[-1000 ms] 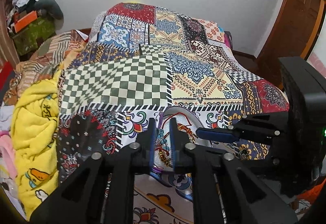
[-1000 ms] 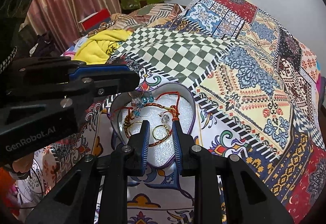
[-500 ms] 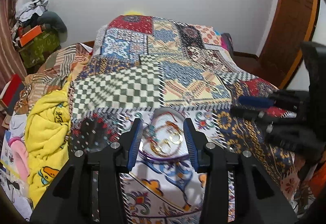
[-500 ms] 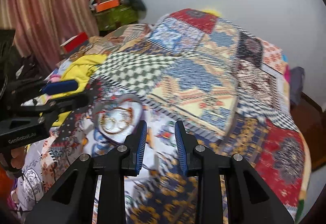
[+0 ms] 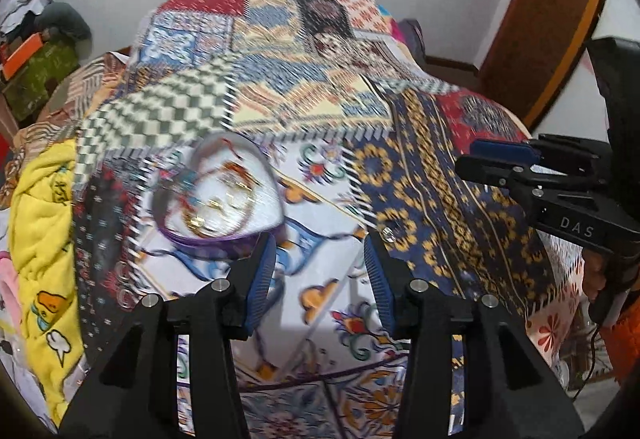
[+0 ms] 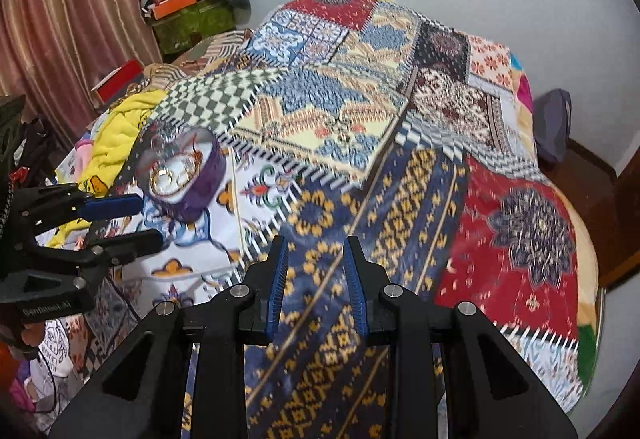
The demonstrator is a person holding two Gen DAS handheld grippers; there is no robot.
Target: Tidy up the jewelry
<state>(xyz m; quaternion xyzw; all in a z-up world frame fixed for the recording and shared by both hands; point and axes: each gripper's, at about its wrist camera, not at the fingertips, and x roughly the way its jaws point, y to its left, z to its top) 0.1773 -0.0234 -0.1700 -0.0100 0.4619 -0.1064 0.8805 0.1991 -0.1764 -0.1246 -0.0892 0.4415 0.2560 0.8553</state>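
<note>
Left wrist view, lower centre: left gripper [image 5: 319, 253] spread wide and holding nothing, poised above the white-patterned part of the patchwork bedspread [image 5: 320, 99]. A second ago sat nearly pinched right over the heart-shaped tin [image 5: 212, 241]; now stands drawn back and off to the right, with the tin at centre left of the frame and clear of both fingers. Inside the tin, smeared by motion: gold rings [image 5: 202, 224] and red cord bracelets [image 5: 236, 173] on a pale lining. Just beside the right-hand fingertip, on the blue-and-yellow patch, a small shiny piece [image 5: 387, 235], too blurred to name, possibly a stray bit of jewelry. At right edge of the frame, right gripper [image 5: 500, 163], jaws apart and empty. In the right wrist view, same story: a second ago hovered directly over the tin, now looks down on blue-and-yellow cloth at lower centre, with the tin pushed out to the left middle of the frame beside the yellow blanket [image 6: 120, 127]. Reads as a withdrawal of both tools from the tin, nothing carried away. Probably marks one placement finished; likely next, a search of the bedspread for loose pieces, starting with that glinting speck.
</note>
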